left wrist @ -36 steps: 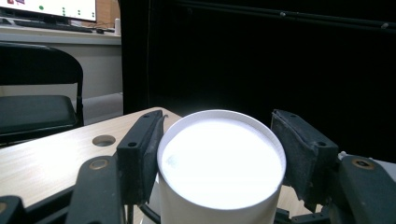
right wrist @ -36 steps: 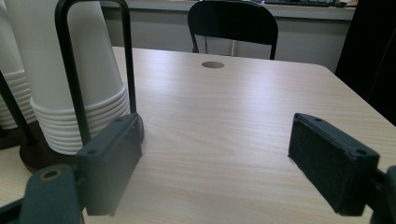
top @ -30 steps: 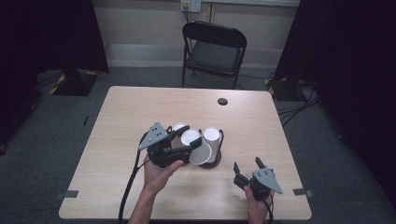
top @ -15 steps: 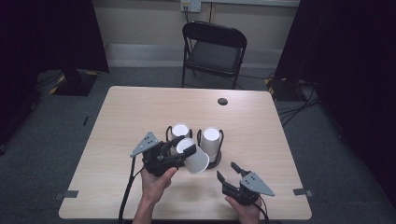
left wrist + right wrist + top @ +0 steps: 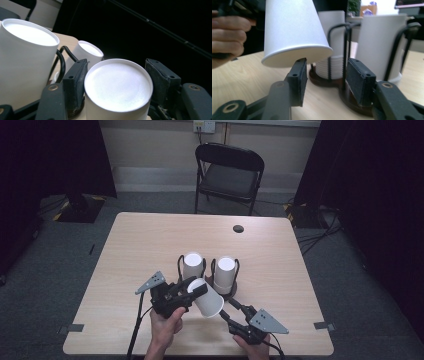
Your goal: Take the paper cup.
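Your left gripper [image 5: 192, 289] pinches one paper cup [image 5: 206, 298] by its closed end, lifted off and held tilted just in front of the cup holder [image 5: 226, 292], where two stacks remain. It is not set down yet. Your right gripper [image 5: 234, 312], with nothing between its jaws, has just been closing. Compared with a second ago, the cup is lower and nearer to you, and the right gripper moved towards the holder.

The paper cups [image 5: 206, 298] are plain white. Their wire holder [image 5: 226, 291] is black on a dark brown base; the tabletop [image 5: 150, 240] is pale woodgrain.
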